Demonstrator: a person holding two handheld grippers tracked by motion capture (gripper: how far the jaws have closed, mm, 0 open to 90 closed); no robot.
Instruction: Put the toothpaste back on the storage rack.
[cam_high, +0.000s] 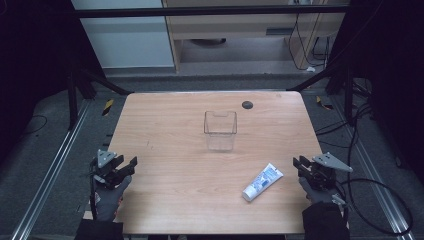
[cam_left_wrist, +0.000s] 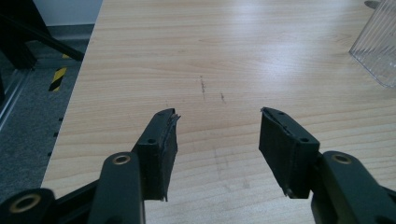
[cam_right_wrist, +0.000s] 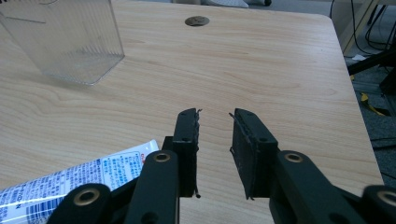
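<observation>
High view: wooden table (cam_high: 175, 165); clear plastic container (cam_high: 220, 130) upright near centre; white-and-blue tube (cam_high: 262, 182) lying flat toward the near right, cap end nearest the person. Left gripper (cam_high: 121, 168) at the near left edge, right gripper (cam_high: 302, 167) at the near right edge just beside the tube; jaw gaps too small to judge here.

Left gripper view: left gripper (cam_left_wrist: 218, 135) with 2 jaws spread wide over bare wood, holding nothing; container (cam_left_wrist: 378, 44) cut off at the upper right (1 corner visible).

Right gripper view: right gripper (cam_right_wrist: 215, 135) with jaws parted narrowly, holding nothing; tube (cam_right_wrist: 70, 184) at lower left, partly hidden behind the jaw arm, print unreadable; container (cam_right_wrist: 63, 39) cropped at top left.
</observation>
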